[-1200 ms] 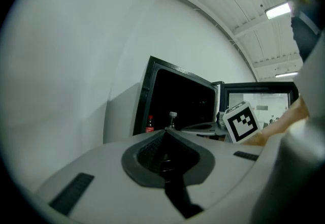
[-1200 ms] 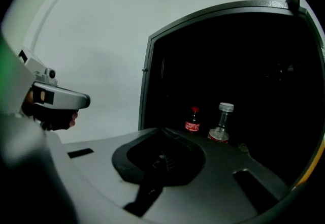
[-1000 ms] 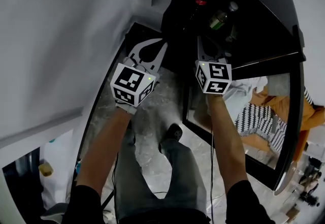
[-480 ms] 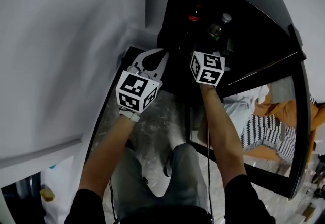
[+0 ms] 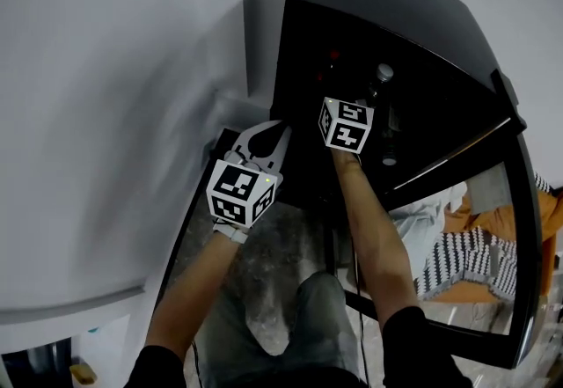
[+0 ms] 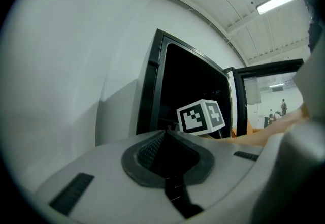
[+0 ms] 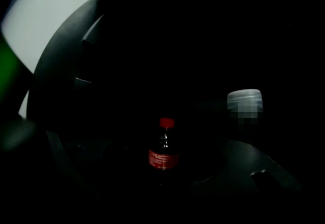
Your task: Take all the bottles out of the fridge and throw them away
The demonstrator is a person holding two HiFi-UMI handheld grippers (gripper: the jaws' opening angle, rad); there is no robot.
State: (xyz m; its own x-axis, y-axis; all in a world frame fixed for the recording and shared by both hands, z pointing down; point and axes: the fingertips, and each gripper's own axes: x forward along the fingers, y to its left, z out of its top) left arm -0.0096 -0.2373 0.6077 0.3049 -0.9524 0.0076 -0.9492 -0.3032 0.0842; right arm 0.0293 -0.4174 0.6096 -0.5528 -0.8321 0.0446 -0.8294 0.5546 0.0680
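Bottle [image 7: 163, 153], red-capped and red-labelled, stands upright deep in the dark fridge [image 5: 378, 17], straight ahead of the right tool [image 7: 165, 172] and framed between its two dim jaws. Those jaws have just been opening and now stand spread, with nothing pressed between them. The bottle sits farther in than the pads and apart from them, though by how much the darkness hides. A second bottle [image 7: 244, 100], grey-capped, stands to the right of the first and looks nearer to the tool. The right tool points level into the fridge mouth, its cube [image 5: 345, 124] at the threshold. The left tool [image 5: 280, 131] hangs outside, left of the opening and nearer to the person, its jaws pressed together on nothing. The door [image 5: 493, 228] is swung open to the right. The right hand is plainly the nearer one, so the pick looks to be its job. The red-capped bottle's long axis is vertical and the tool comes at it level, so the jaws should meet its sides squarely. The coming move probably calls for a straight push farther in until the body lies between the pads, then a squeeze. The main risk I judge is the second bottle close on the right, which the outer jaw might brush or tip. Both bottles seen are inside the fridge, so the task appears far from done.
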